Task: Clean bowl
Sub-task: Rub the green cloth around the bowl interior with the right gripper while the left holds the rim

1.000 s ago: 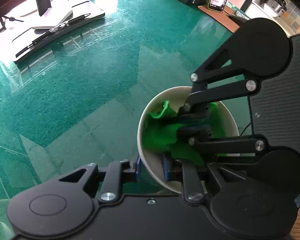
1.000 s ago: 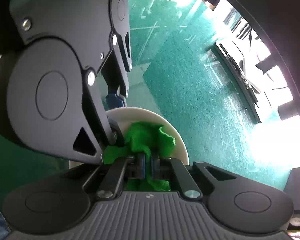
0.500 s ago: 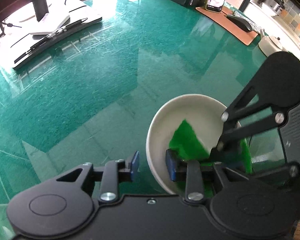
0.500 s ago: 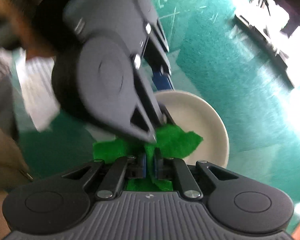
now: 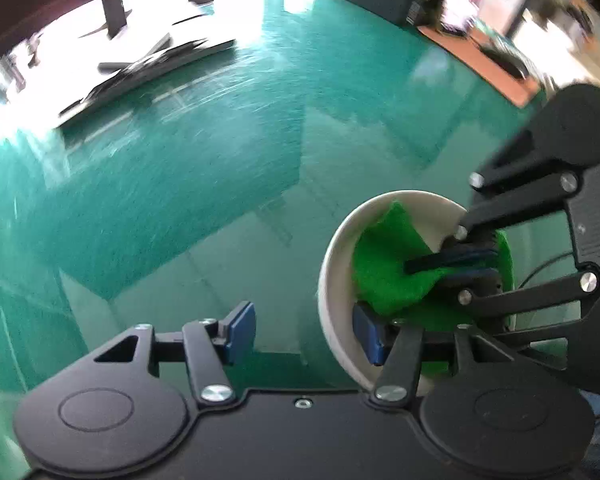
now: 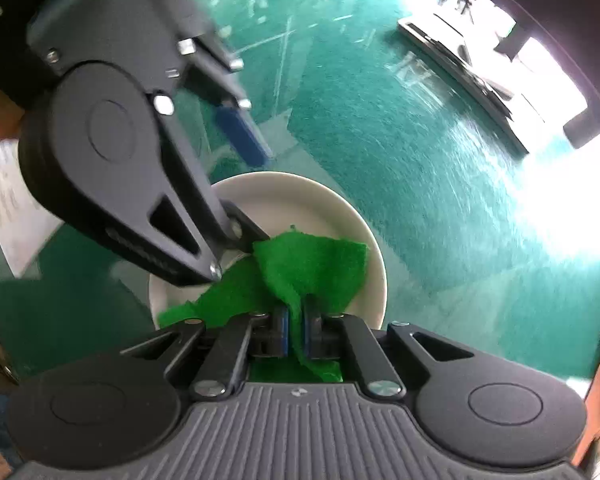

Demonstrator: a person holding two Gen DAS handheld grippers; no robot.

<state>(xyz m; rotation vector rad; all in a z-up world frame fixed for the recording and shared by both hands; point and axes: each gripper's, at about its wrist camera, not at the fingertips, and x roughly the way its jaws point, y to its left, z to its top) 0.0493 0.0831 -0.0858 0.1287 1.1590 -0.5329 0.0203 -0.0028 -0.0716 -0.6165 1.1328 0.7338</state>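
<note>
Green glass tabletop [image 5: 220, 184] bears the stiff, slick white bowl [image 5: 332, 280], its rim straddled by the wide-open left gripper [image 5: 304, 330], while the right gripper [image 6: 296, 330] pinches a soft green cloth [image 6: 316, 268] inside it.

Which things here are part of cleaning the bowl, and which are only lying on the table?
Part of the job:
- round white ceramic bowl
- bright green cloth
- right gripper, shut on the cloth
- left gripper, open, straddling the bowl's rim

Only lying about:
- flat black keyboard-like device on the green glass-topped table
- brown mat
</note>
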